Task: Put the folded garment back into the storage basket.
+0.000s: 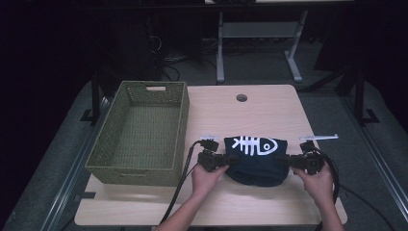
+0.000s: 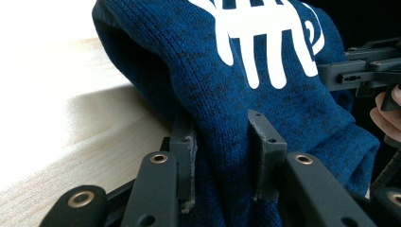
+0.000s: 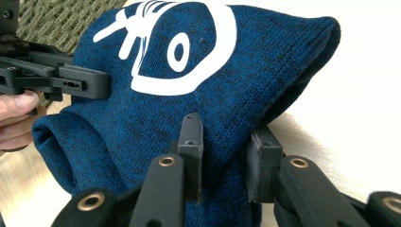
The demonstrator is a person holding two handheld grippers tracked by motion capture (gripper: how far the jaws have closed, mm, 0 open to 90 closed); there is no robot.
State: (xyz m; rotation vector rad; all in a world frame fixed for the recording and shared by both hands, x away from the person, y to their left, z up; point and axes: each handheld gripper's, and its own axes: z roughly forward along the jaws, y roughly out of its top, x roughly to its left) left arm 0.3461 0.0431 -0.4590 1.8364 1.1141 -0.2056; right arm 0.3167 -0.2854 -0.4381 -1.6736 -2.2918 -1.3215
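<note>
A dark blue knitted garment with a white fish-skeleton print hangs slightly lifted over the light wooden table, held from both sides. My left gripper is shut on its left edge; in the left gripper view the knit is pinched between the two black fingers. My right gripper is shut on the right edge; in the right gripper view the cloth bunches between its fingers. The other gripper shows at the garment's far side there.
A green woven basket stands empty on the table's left part, close to the left hand. A round cable hole sits near the table's far edge. Cables trail off the front edge. Dark floor and desk legs lie beyond.
</note>
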